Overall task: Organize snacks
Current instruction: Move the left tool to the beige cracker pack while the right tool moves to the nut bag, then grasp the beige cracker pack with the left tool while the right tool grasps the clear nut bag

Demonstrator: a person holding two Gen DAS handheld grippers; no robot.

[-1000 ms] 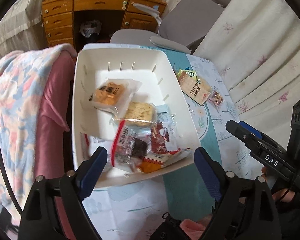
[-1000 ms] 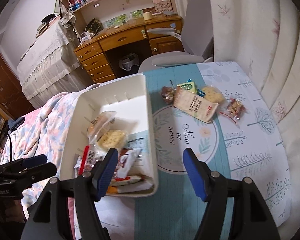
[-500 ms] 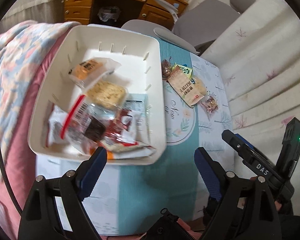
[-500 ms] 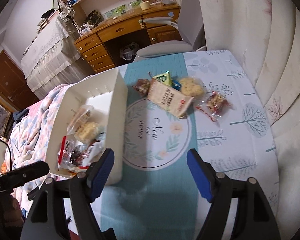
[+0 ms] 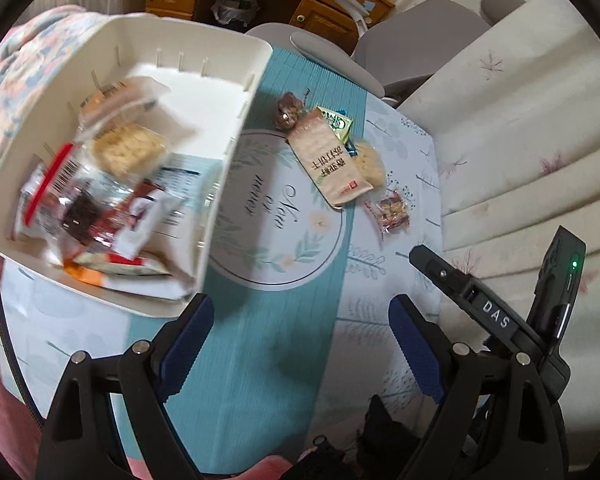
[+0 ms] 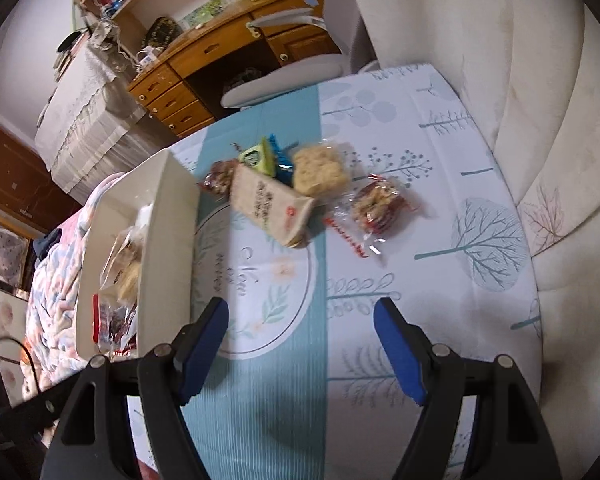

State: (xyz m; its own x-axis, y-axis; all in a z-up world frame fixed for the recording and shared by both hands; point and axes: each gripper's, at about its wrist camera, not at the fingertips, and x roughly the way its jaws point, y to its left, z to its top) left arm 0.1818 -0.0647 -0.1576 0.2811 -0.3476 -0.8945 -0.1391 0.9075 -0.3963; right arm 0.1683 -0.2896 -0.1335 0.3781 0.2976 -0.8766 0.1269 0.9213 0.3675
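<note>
A white bin holds several wrapped snacks on the table's left side. To its right lies a cluster of loose snacks: a tan paper packet, a green packet, a dark nut pack, a pale rice cake and a red-trimmed clear pack. My left gripper is open and empty over the teal runner near the bin's front corner. My right gripper is open and empty, short of the loose snacks.
The table carries a white tree-print cloth with a teal runner. A cream cushioned backrest borders the right side. A floral blanket lies left of the bin. A grey chair and wooden desk stand beyond the table.
Both grippers have swung to the right, away from the bin and toward the loose snacks. The bin has shifted to the left edge of both views. Both stay open.
</note>
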